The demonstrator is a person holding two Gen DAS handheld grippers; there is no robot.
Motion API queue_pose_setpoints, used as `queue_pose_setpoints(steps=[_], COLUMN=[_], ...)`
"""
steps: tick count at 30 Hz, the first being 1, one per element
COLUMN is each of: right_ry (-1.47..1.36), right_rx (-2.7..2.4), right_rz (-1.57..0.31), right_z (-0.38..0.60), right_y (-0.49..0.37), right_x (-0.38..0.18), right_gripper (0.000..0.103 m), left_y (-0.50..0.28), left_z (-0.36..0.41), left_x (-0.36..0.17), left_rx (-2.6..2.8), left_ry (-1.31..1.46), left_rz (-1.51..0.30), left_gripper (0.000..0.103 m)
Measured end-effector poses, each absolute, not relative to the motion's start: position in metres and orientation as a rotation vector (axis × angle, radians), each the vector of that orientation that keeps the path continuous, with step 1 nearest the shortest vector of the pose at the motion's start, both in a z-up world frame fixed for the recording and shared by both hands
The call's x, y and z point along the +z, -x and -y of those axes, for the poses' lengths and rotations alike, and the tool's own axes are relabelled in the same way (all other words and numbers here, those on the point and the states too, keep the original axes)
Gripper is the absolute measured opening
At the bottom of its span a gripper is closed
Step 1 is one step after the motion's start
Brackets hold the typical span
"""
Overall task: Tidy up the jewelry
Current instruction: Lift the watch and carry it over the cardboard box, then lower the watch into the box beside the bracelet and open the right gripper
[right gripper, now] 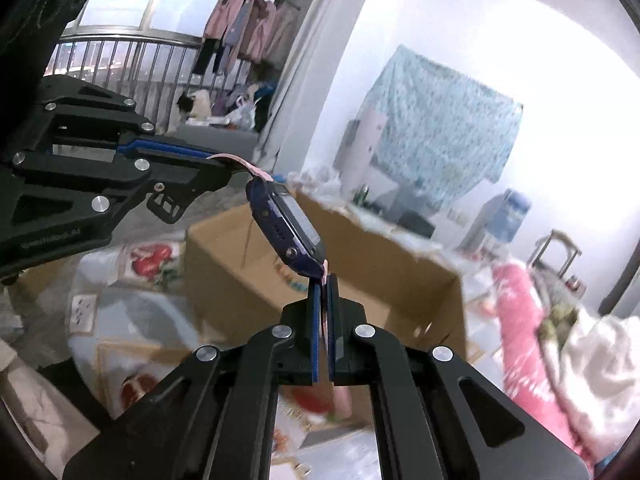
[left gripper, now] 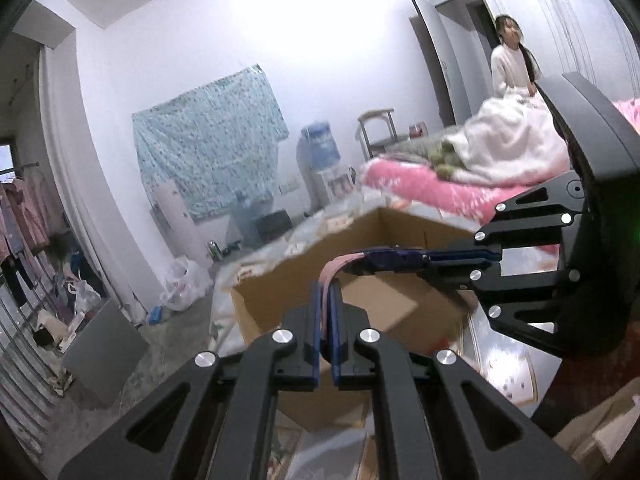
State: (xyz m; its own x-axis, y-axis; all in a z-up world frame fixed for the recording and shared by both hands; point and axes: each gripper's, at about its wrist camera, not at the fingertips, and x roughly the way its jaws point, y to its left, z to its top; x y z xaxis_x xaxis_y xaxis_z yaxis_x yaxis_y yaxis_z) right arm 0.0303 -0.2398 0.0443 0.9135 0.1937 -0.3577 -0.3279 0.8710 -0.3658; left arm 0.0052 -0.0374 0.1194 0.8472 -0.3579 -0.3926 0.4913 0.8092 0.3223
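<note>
A watch with a dark blue case (right gripper: 286, 230) and pink strap hangs in the air between my two grippers. My left gripper (left gripper: 329, 292) is shut on one pink strap end (left gripper: 340, 266); it shows at the left of the right wrist view (right gripper: 216, 160). My right gripper (right gripper: 324, 284) is shut on the other strap end; it shows at the right of the left wrist view (left gripper: 362, 262), with the blue case (left gripper: 386, 260) by its tips. An open cardboard box (left gripper: 356, 252) sits below the watch, also in the right wrist view (right gripper: 360, 276).
The box stands on a table with a printed cloth (right gripper: 120, 280). A bed with a pink blanket (left gripper: 420, 184) and a person in white (left gripper: 510, 64) are to the right. A water dispenser (left gripper: 320, 160), hanging clothes (right gripper: 248, 20) and bags on the floor (left gripper: 184, 284) lie beyond.
</note>
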Motion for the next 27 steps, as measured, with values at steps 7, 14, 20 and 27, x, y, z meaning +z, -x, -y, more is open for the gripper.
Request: queue_pose_setpoints(steps=[7, 14, 20, 27], right_ry=[0.388, 0.336, 0.274, 0.319], right_rx=[0.383, 0.529, 0.613, 0.553], right_rz=[-0.426, -0.727, -1.028, -1.345], right_z=[0.24, 0.237, 0.235, 0.229], right_y=[-0.085, -0.154, -0.204, -0.247], right_x=[0.061, 0.052, 0.02, -0.038], right_gripper=[0.001, 0.001, 0.001, 0.001], left_y=[-0.05, -0.115, -0.147, -0.153], left_z=[0.029, 0.017, 0.019, 0.004], left_x=[0.128, 0.099, 0.075, 0.07], left_rx=[-0.517, -0.569, -0.569, -0.528], left_ry=[-0.305, -0.147, -0.135, -0.099], left_rz=[-0.428, -0.687, -0.817, -0.808], left_gripper=[0.004, 0.004, 0.01, 0.027])
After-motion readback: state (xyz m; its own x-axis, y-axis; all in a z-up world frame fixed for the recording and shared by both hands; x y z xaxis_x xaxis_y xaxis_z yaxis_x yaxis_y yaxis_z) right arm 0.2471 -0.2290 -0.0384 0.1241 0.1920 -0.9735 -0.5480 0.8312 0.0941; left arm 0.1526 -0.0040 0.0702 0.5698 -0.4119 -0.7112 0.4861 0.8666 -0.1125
